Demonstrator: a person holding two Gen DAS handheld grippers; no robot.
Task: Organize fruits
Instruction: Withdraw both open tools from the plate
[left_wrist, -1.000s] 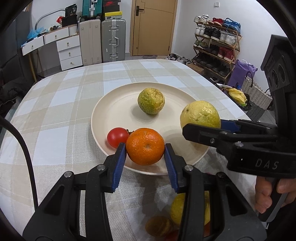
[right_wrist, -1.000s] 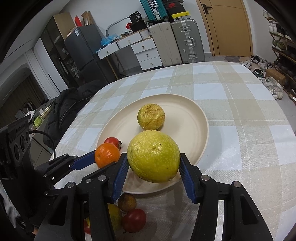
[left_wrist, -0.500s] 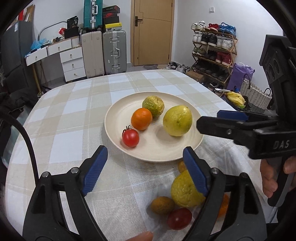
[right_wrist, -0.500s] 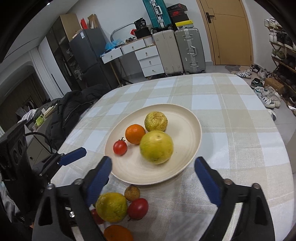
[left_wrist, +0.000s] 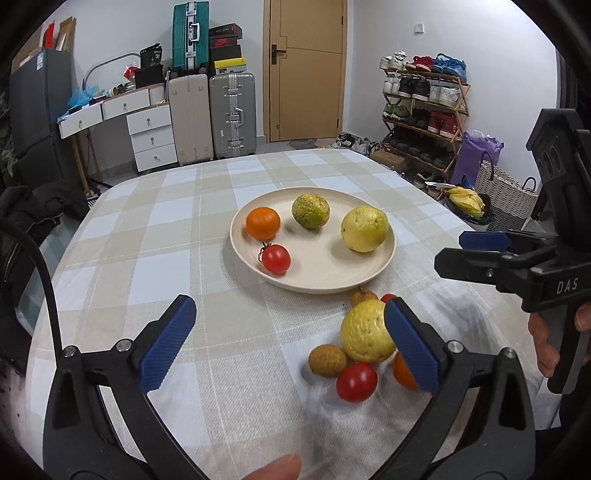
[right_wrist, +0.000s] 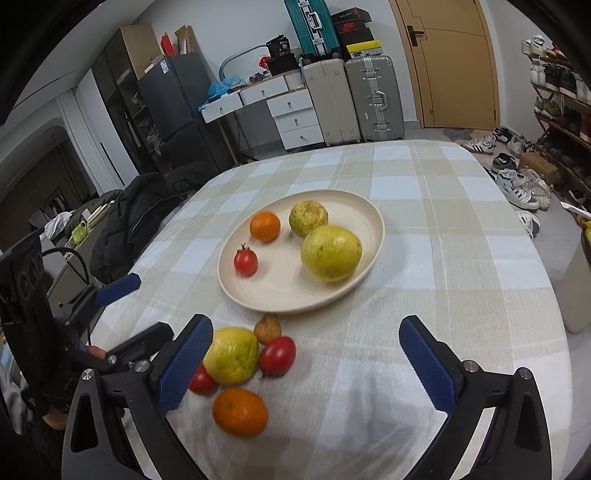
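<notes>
A cream plate (left_wrist: 325, 273) (right_wrist: 273, 291) on the checked tablecloth holds an orange (left_wrist: 263, 223) (right_wrist: 265, 226), a green-yellow fruit (left_wrist: 310, 211) (right_wrist: 308, 218), a large yellow citrus (left_wrist: 364, 229) (right_wrist: 330, 253) and a red tomato (left_wrist: 276, 259) (right_wrist: 245, 261). Near the table's front lies a loose heap: a yellow citrus (left_wrist: 365, 330) (right_wrist: 232, 355), a tomato (left_wrist: 356, 381) (right_wrist: 277, 356), a brown fruit (left_wrist: 327, 359) (right_wrist: 267, 328) and an orange (right_wrist: 240, 411). My left gripper (left_wrist: 288, 343) is open and empty, left of the heap. My right gripper (right_wrist: 306, 365) is open and empty, above it.
The table's round edge drops to the floor on the right (right_wrist: 554, 295). A dark jacket (right_wrist: 140, 218) lies on a chair at the left. Suitcases (left_wrist: 232, 114), drawers and a shoe rack (left_wrist: 424, 107) stand beyond the table.
Both grippers let go of their fruit, the orange and the large yellow citrus, onto the plate, opened wide, and drew back toward the front of the table over the loose heap.
</notes>
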